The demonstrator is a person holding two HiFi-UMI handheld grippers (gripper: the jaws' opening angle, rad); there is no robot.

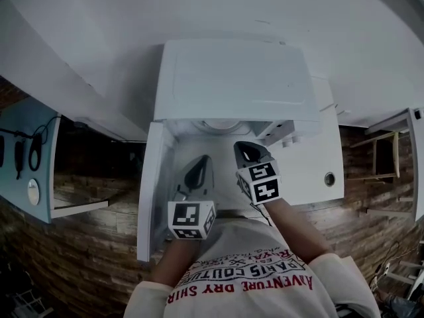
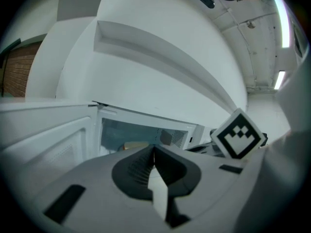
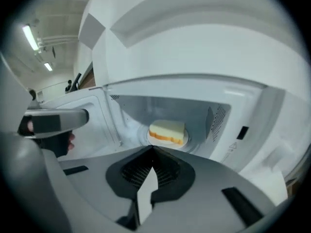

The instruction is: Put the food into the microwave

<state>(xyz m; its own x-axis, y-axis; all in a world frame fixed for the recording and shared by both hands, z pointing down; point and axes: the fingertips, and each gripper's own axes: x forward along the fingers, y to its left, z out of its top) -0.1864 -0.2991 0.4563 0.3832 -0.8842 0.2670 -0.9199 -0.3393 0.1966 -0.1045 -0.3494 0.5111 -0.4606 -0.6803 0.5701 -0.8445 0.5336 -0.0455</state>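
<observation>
A white microwave (image 1: 232, 78) stands open, its door (image 1: 149, 197) swung out to the left. Inside, a pale yellow block of food (image 3: 167, 131) with an orange edge lies on the round turntable plate (image 3: 146, 137). My right gripper (image 3: 151, 149) is shut and empty, just outside the opening, with the food beyond its tips. My left gripper (image 2: 154, 152) is also shut with nothing in it, beside the door and pointing into the cavity (image 2: 141, 137). In the head view the left gripper (image 1: 197, 171) and right gripper (image 1: 248, 152) both sit in front of the opening.
The microwave sits on a white counter (image 1: 318, 171) with a round hole (image 1: 329, 178) at the right. A white wall shelf (image 2: 160, 52) runs above it. Brick-patterned floor (image 1: 86, 244) lies below, and a light blue panel (image 1: 26, 158) at the far left.
</observation>
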